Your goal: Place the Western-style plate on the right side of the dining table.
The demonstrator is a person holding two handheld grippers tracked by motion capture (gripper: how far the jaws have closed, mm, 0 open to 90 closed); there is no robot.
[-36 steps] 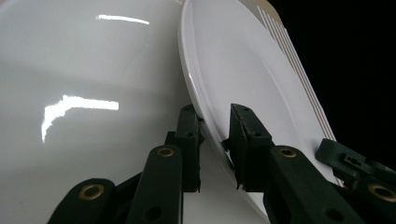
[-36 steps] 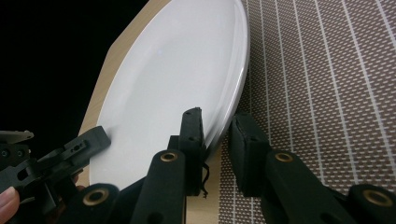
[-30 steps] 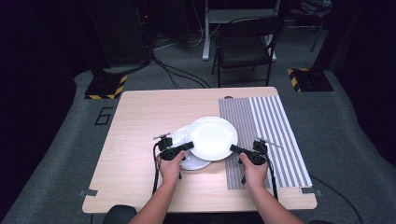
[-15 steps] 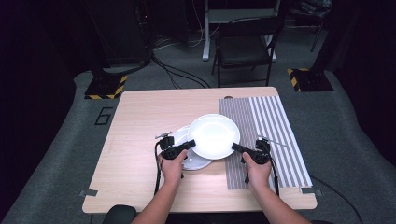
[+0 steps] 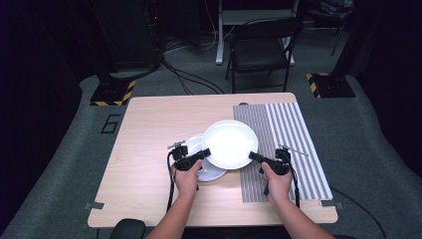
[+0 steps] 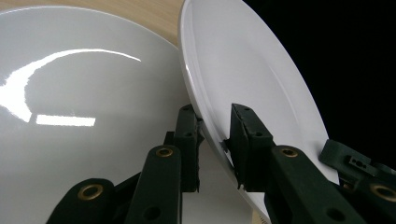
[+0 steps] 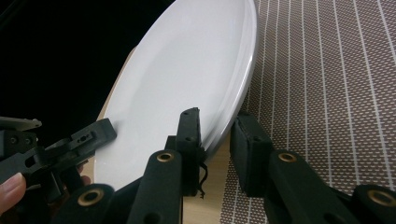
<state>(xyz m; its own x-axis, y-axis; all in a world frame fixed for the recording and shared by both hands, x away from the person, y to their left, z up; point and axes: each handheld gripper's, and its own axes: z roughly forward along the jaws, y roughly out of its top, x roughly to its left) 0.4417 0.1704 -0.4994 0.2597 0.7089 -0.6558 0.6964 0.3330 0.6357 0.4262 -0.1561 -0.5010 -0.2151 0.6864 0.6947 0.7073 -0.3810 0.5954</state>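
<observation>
Both the left gripper [image 5: 205,152] and the right gripper [image 5: 252,156] clamp the upper plate's [image 5: 230,143] rim at frame centre, the left gripper view adding the lower plate [image 6: 84,116] at left.

1. A large digit "6" [image 5: 110,123] was marked in dark outline on the grey floor just left of the table [image 5: 149,149].
2. No other text was readable.

Overhead light on the pale wooden table [image 5: 149,149], surroundings near black. Hard glare streaks on the lower glossy white plate [image 6: 70,93]. High view soft, slightly blurred.
</observation>
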